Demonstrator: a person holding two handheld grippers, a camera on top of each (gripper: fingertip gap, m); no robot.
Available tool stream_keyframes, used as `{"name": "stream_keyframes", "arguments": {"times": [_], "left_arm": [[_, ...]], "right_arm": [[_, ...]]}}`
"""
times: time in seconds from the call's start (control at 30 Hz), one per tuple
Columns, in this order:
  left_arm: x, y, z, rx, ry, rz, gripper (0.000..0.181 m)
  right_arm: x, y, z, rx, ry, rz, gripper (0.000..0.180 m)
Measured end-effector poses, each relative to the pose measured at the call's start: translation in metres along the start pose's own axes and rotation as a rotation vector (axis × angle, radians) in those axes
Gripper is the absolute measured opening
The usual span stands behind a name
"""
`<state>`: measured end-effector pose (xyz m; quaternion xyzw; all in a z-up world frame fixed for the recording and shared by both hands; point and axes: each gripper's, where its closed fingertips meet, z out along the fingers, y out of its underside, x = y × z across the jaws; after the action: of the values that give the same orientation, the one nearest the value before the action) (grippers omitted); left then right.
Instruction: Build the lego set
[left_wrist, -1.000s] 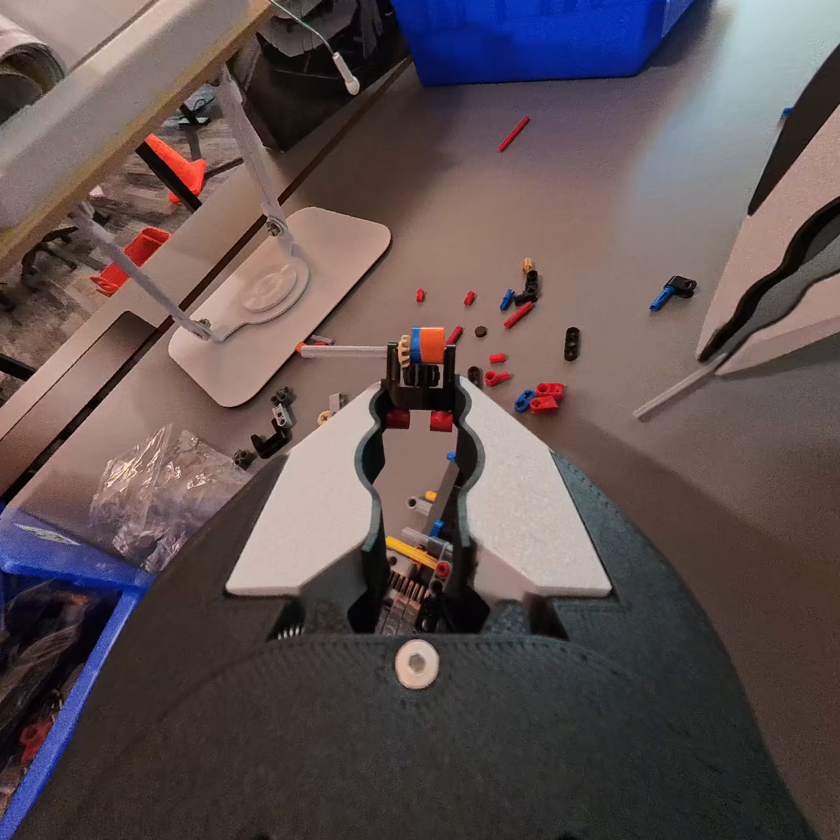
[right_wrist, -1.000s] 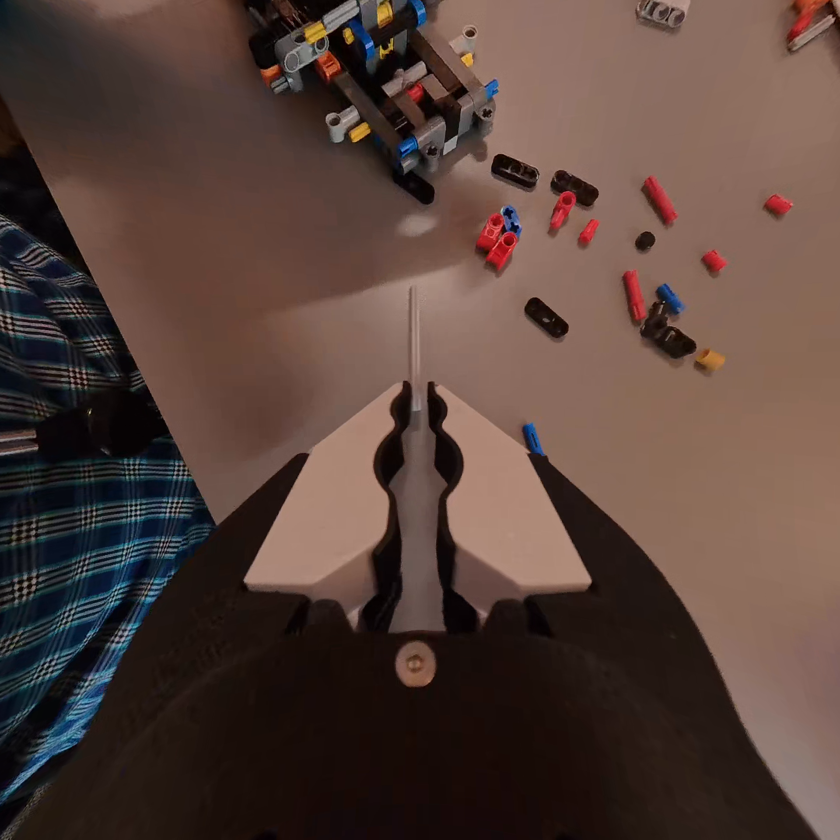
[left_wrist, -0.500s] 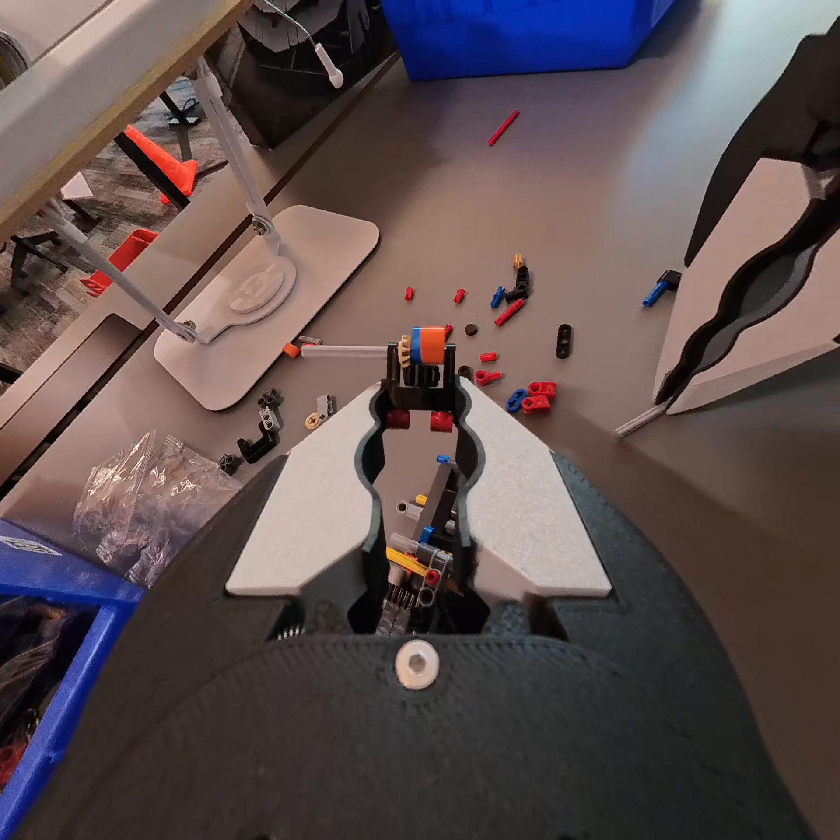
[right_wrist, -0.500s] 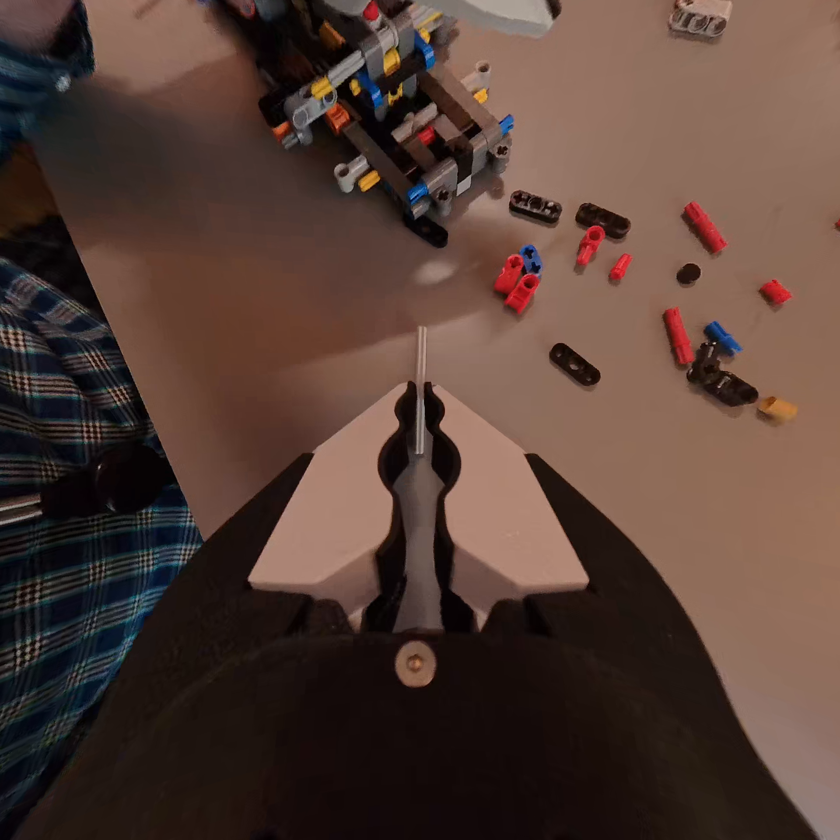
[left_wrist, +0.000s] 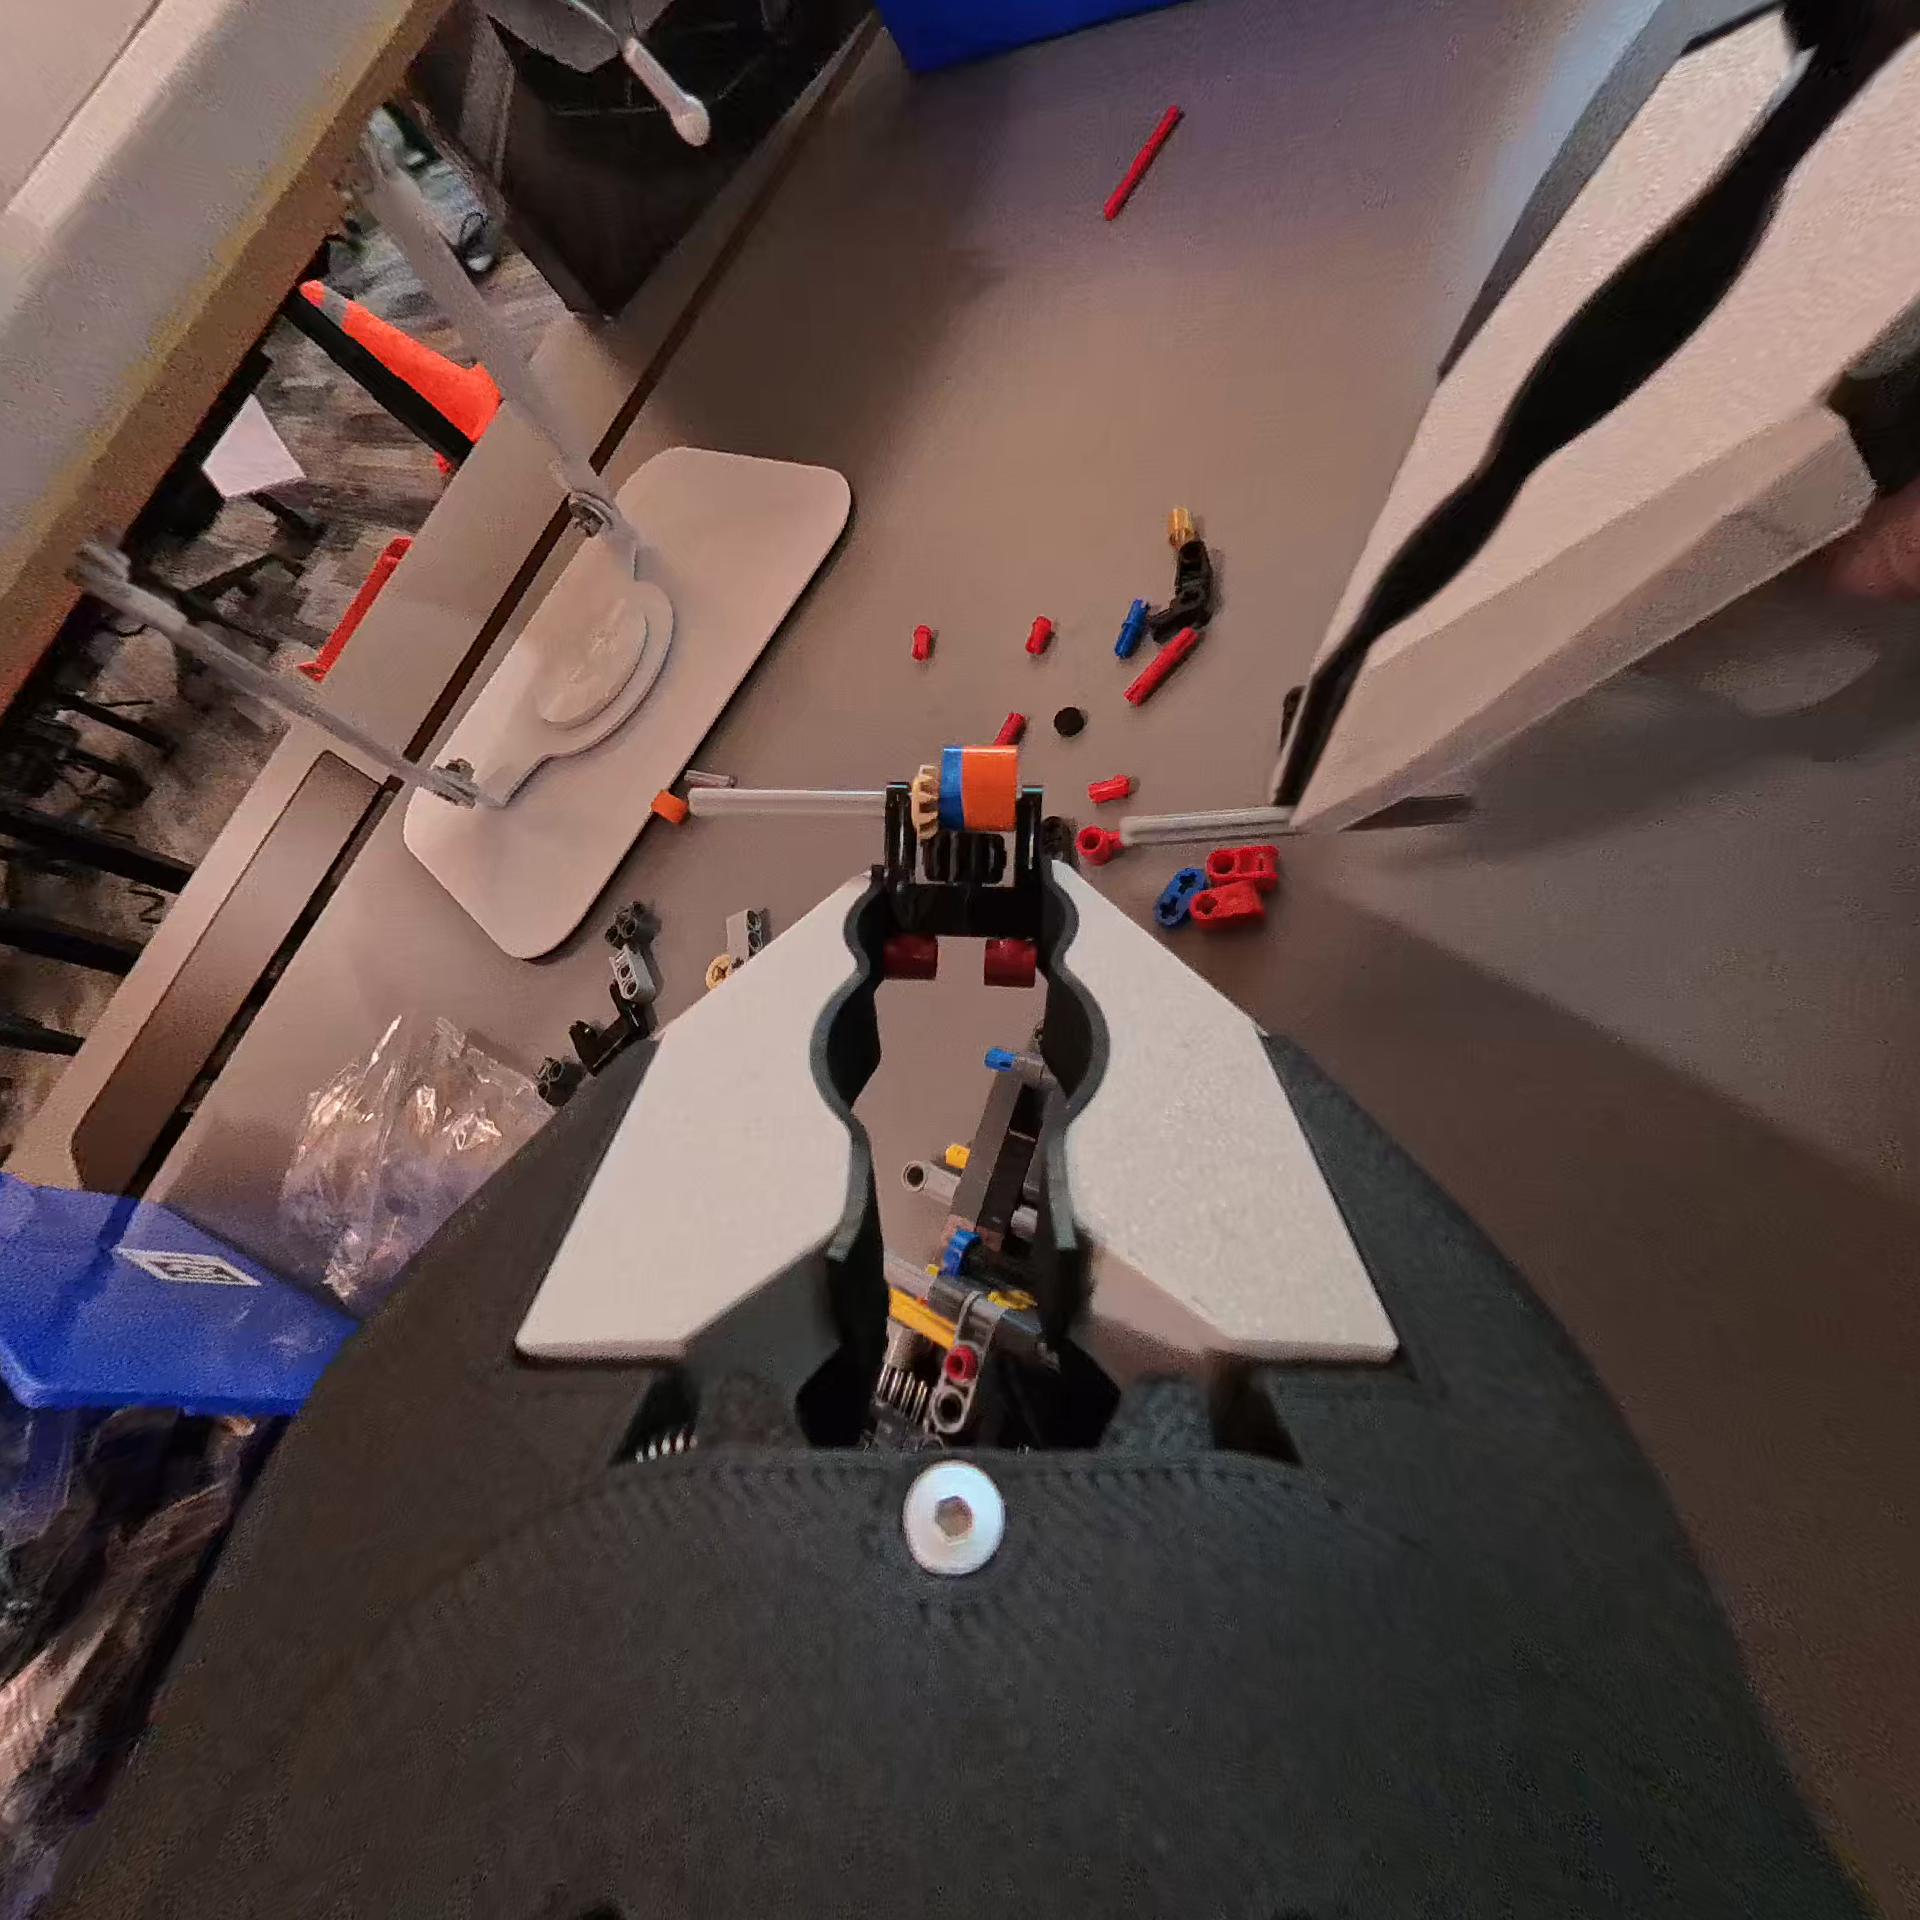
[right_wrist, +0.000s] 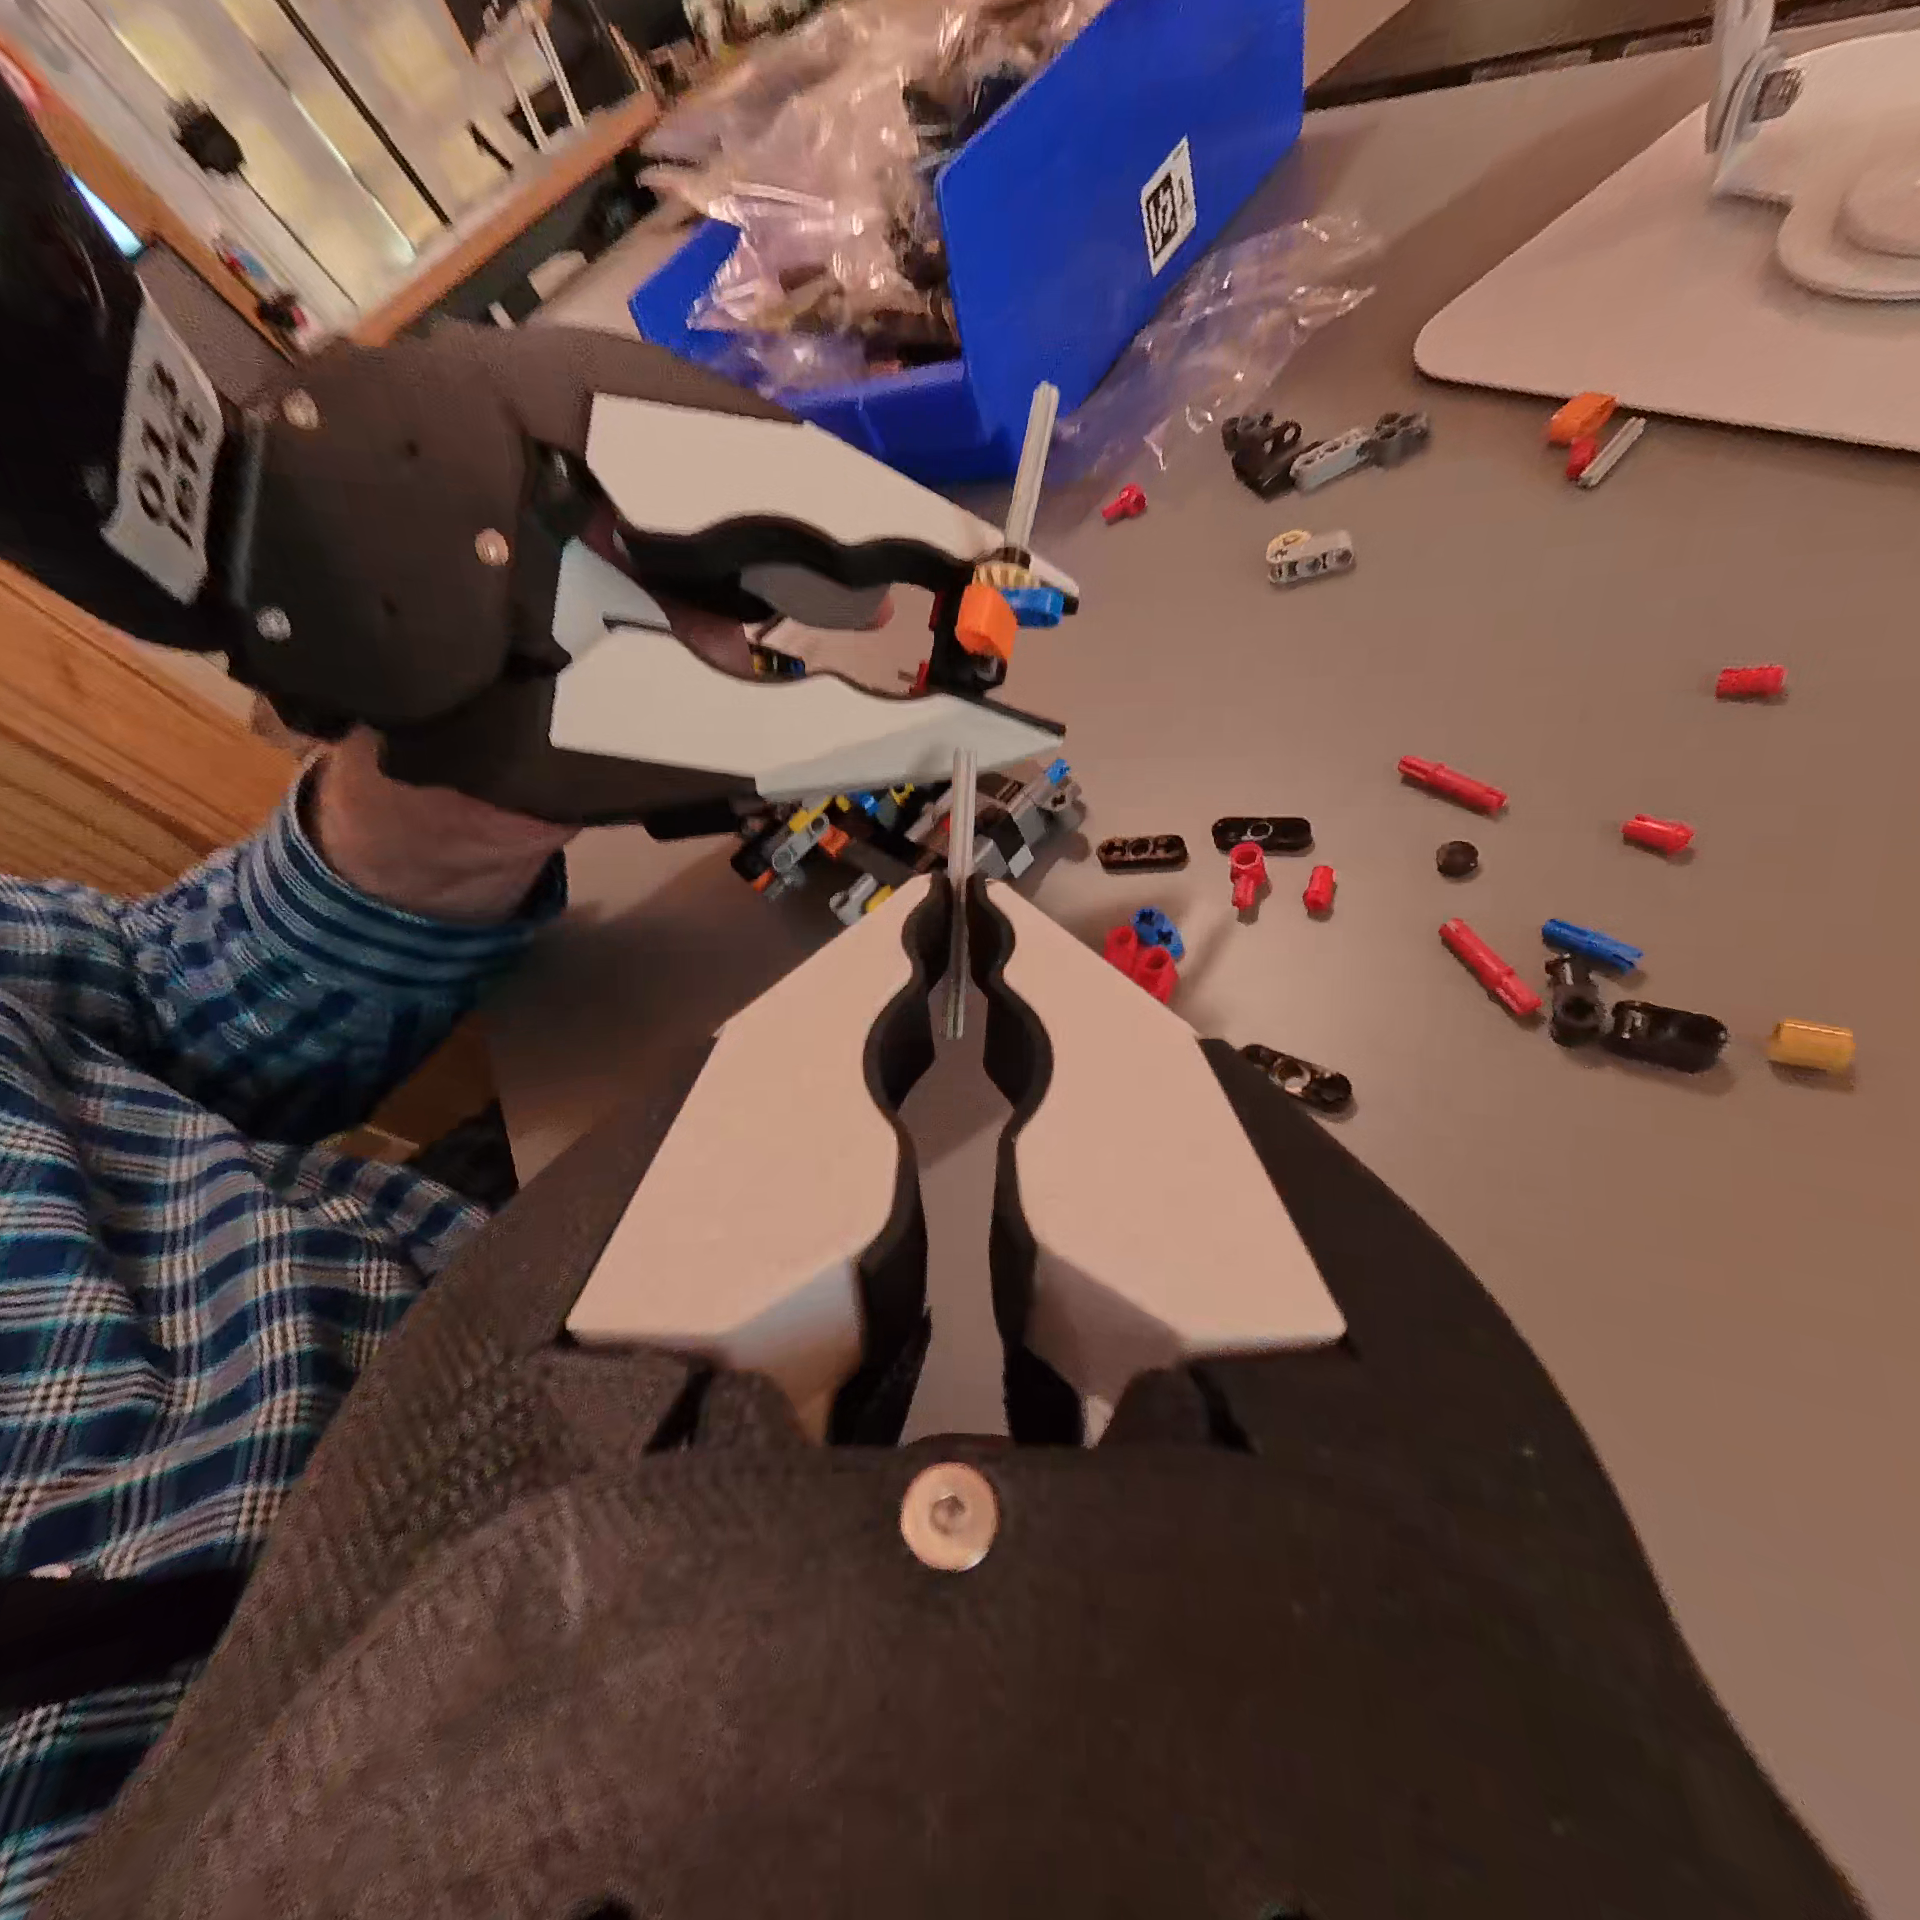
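Note:
My left gripper (left_wrist: 961, 883) is shut on a small black frame assembly (left_wrist: 966, 821) carrying an orange and blue cylinder, a tan gear and a grey axle sticking out to the left. My right gripper (right_wrist: 956, 883) is shut on a thin grey axle (right_wrist: 963, 810) that points forward. In the left wrist view this axle (left_wrist: 1205, 826) points at the frame's right side, its tip just short of it. The right wrist view shows the left gripper (right_wrist: 1013, 649) held above the larger multicoloured build (right_wrist: 894, 842) on the table. That build also shows between the left jaws (left_wrist: 997, 1164).
Loose red, blue and black pieces (right_wrist: 1475, 966) are scattered on the grey table to the right of the build. A blue bin (right_wrist: 1039, 260) with plastic bags (left_wrist: 405, 1122) stands at the left. A white stand base (left_wrist: 644, 665) sits beyond. A person's plaid sleeve (right_wrist: 156, 1039) is close. My right fingertips sit around 6 centimeters from my left ones. My left gripper is the nearer one to the white stand base (left_wrist: 644, 665): about 20 centimeters, against 25 centimeters.
The right gripper has lifted from low over the table and swung toward the left gripper, bringing the axle tip up beside the held frame. The left gripper has kept its hold.

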<state>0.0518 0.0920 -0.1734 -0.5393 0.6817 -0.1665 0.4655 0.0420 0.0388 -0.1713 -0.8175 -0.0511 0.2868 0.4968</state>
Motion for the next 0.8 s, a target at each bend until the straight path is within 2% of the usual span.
{"name": "stream_keyframes", "arguments": {"times": [0.17, 0.5, 0.8], "left_arm": [[0.003, 0.004, 0.005, -0.033, 0.000, 0.018, 0.025], [0.003, 0.001, 0.008, -0.029, 0.004, -0.009, 0.025], [0.001, 0.001, 0.008, -0.048, -0.067, 0.064, 0.025]], "right_arm": [[0.006, -0.008, 0.002, 0.063, 0.012, 0.036, 0.000], [0.010, -0.008, 0.005, 0.062, 0.023, 0.057, 0.000], [0.011, -0.006, 0.007, 0.052, 0.065, 0.040, 0.000]]}}
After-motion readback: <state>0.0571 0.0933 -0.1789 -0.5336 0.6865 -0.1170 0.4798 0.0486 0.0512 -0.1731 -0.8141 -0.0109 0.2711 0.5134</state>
